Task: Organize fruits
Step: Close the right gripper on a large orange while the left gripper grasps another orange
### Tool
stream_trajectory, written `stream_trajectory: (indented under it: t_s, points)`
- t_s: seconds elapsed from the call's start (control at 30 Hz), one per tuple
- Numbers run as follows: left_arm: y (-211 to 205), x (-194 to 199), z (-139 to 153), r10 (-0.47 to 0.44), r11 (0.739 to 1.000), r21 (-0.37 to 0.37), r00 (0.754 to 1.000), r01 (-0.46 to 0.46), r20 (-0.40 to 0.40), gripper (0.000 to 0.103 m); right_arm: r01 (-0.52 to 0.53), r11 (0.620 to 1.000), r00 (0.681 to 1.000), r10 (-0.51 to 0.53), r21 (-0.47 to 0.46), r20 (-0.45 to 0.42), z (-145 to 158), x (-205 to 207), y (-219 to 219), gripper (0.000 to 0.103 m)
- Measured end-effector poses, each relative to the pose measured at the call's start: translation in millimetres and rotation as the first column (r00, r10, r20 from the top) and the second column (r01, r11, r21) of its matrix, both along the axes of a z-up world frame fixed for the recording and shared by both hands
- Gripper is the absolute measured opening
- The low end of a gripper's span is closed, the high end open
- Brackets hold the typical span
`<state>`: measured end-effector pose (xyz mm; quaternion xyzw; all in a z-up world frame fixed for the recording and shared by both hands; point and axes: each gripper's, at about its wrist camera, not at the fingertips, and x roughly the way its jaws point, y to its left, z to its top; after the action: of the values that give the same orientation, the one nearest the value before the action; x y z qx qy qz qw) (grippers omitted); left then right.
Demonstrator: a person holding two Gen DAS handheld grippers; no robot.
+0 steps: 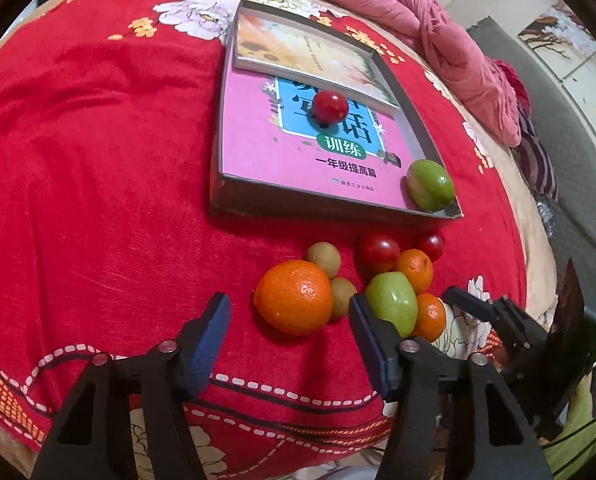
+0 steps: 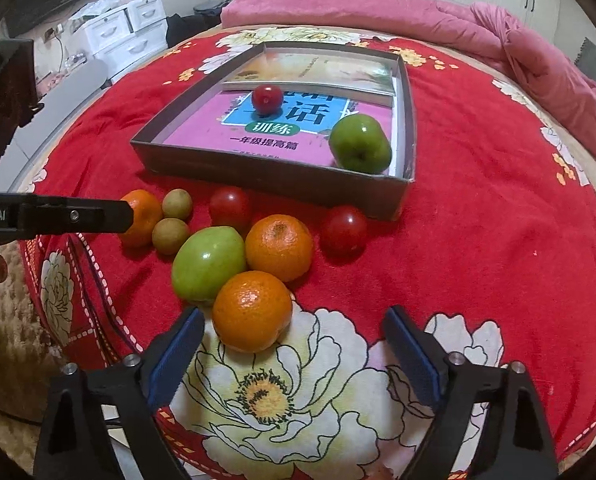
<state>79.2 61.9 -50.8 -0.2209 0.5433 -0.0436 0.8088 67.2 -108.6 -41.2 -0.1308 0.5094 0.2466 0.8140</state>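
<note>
Blue pads (image 1: 213, 344) of the left claw (image 1: 289, 344) stand apart over the red cloth (image 1: 97, 160), gripping nothing. Just ahead of its gap sits the big orange (image 1: 293, 297), not touched by either pad. Two brown fruits (image 1: 324, 258) lie beyond that orange, toward the right pad. Past the right pad is a green fruit (image 1: 392, 304), beside two small oranges (image 1: 416, 271) and two tomatoes (image 1: 379, 252).

The right claw (image 2: 293, 344) is also wide and empty. An orange (image 2: 252, 311) lies just ahead of its left pad (image 2: 177, 356), at the mouth of the gap, with no pad seen touching it. Behind it are the green fruit (image 2: 208, 264) and another orange (image 2: 279, 247).

Farther ahead of both claws, the box (image 2: 273, 184) holds books (image 2: 201, 128), one tomato (image 2: 267, 99) at its middle, and a green fruit (image 2: 360, 143) in its near right corner.
</note>
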Motion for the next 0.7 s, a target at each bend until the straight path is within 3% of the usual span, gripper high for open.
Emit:
stream_trajectory:
  t_s: [0.3, 0.43, 0.7]
  points:
    - [-3.3, 5.9, -7.0, -0.02, 1.0, -0.022, 1.0, 0.02, -0.014, 0.05, -0.072, 0.997, 0.997, 0.072, -0.003, -0.005, -7.1, -5.4, 11.2, 0.054]
    - [-3.0, 8.6, -10.5, -0.019, 0.999, -0.031, 1.0, 0.019, -0.019, 0.05, -0.106, 0.994, 0.994, 0.106, 0.007, -0.01, -8.6, -7.2, 14.4, 0.042]
    - [-2.0, 14.7, -16.9, -0.022, 0.999, -0.045, 1.0, 0.021, -0.021, 0.048, -0.066, 0.997, 0.998, 0.066, 0.028, -0.013, -1.9, -0.6, 2.3, 0.041]
